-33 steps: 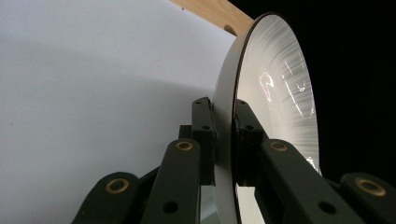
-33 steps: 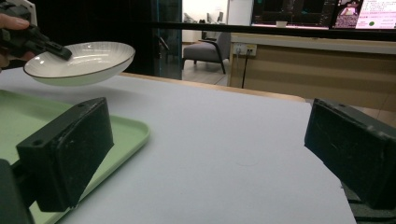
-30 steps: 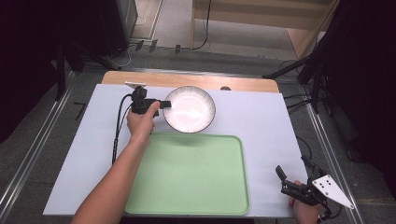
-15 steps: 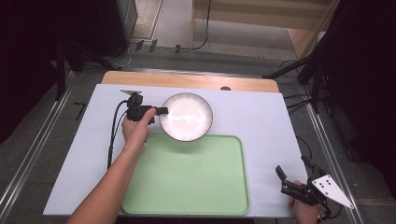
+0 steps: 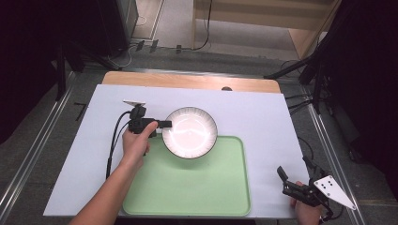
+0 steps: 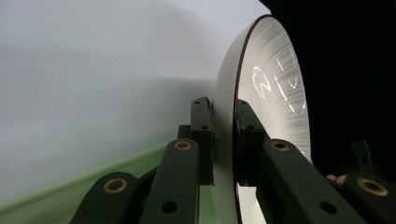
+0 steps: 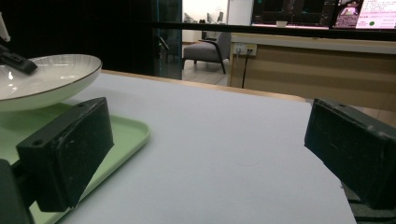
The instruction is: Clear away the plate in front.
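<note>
A white ribbed plate (image 5: 190,132) with a dark rim hangs in the air over the far edge of the green tray (image 5: 197,187). My left gripper (image 5: 165,124) is shut on the plate's left rim, one jaw above and one below; in the left gripper view the pads clamp the plate (image 6: 261,93) edge-on. My right gripper (image 5: 292,182) rests at the table's front right corner, jaws open with nothing between them. The right gripper view shows the plate (image 7: 44,84) raised above the tray (image 7: 126,133) at far left.
The table is covered with a pale sheet (image 5: 263,117); a wooden strip (image 5: 187,82) runs along its far edge. Cables trail from the left gripper toward the front left. Dark stands and floor rails flank both sides of the table.
The left gripper has carried the plate toward the near side and slightly down, from the bare sheet to over the tray's far edge. The right gripper has stayed put.
</note>
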The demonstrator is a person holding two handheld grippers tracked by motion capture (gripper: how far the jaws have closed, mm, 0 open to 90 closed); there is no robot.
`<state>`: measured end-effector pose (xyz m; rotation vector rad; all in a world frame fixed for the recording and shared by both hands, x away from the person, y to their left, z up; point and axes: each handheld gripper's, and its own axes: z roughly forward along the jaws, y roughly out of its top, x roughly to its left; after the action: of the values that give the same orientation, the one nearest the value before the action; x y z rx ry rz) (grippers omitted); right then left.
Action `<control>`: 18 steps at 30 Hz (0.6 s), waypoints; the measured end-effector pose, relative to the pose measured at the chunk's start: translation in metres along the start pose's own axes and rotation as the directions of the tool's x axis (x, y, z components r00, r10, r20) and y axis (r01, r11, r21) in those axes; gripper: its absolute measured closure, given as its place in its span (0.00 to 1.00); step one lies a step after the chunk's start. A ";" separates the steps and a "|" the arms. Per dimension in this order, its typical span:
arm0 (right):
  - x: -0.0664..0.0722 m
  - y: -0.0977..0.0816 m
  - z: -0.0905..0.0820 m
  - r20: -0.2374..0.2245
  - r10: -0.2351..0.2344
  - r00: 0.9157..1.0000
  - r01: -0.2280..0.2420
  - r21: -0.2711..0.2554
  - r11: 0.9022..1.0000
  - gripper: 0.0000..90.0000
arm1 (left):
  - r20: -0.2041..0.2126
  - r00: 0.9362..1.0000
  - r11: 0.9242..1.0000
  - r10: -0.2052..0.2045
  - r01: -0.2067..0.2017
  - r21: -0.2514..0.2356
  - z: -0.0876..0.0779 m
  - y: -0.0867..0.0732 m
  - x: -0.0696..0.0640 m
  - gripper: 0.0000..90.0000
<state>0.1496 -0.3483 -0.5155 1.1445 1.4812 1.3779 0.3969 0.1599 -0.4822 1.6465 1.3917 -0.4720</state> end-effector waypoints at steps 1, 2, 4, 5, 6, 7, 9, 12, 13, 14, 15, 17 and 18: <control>0.000 0.000 0.000 0.001 0.000 1.000 0.000 0.000 1.000 0.02 | 0.001 1.000 1.000 -0.006 0.006 0.010 0.000 -0.002 0.000 0.92; 0.000 0.000 0.000 0.000 0.001 1.000 -0.001 0.000 1.000 0.02 | 0.003 1.000 1.000 -0.004 0.004 0.016 -0.001 -0.004 0.000 0.92; 0.000 0.000 0.000 0.000 0.002 1.000 -0.002 0.000 1.000 0.02 | 0.005 1.000 1.000 0.003 -0.003 0.029 -0.003 -0.008 0.000 0.92; 0.000 0.000 0.000 -0.001 0.002 1.000 -0.002 0.000 1.000 0.02 | 0.004 1.000 0.999 0.007 -0.007 0.034 -0.006 -0.013 0.001 0.92; 0.000 0.000 0.000 -0.001 0.002 1.000 -0.002 0.000 1.000 0.02 | 0.004 1.000 0.999 0.007 -0.007 0.034 -0.006 -0.013 0.001 0.92; 0.000 0.000 0.000 0.000 0.001 1.000 -0.001 0.000 1.000 0.02 | 0.001 1.000 0.999 0.004 -0.004 0.037 -0.008 -0.019 0.002 0.92; 0.000 0.000 0.000 0.000 0.001 1.000 -0.001 0.000 1.000 0.02 | -0.002 1.000 0.999 0.007 -0.007 0.045 -0.009 -0.023 0.002 0.92; 0.000 0.000 0.000 0.000 0.000 1.000 0.000 0.000 1.000 0.02 | -0.007 1.000 0.998 0.012 -0.011 0.063 -0.010 -0.030 0.003 0.92; 0.000 0.000 0.000 0.000 0.001 1.000 -0.001 -0.001 1.000 0.02 | -0.004 1.000 0.997 0.014 -0.014 0.070 -0.010 -0.032 0.003 0.92; 0.000 0.000 0.000 0.000 0.001 1.000 -0.001 -0.001 1.000 0.02 | -0.005 1.000 0.996 0.020 -0.019 0.082 -0.010 -0.035 0.004 0.92; 0.000 0.000 0.000 0.000 0.001 1.000 -0.001 -0.001 1.000 0.02 | -0.006 1.000 0.995 0.020 -0.019 0.095 -0.011 -0.039 0.004 0.92; 0.000 0.000 0.000 0.001 0.000 1.000 0.000 0.000 1.000 0.02 | -0.005 1.000 0.994 0.019 -0.018 0.104 -0.012 -0.045 0.005 0.91; 0.000 0.000 0.000 0.000 -0.002 1.000 0.002 0.000 1.000 0.02 | -0.004 1.000 0.994 0.020 -0.020 0.108 -0.012 -0.048 0.006 0.91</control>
<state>0.1495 -0.3483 -0.5155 1.1429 1.4820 1.3765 0.3515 0.1715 -0.4989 1.7480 1.3728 -0.5397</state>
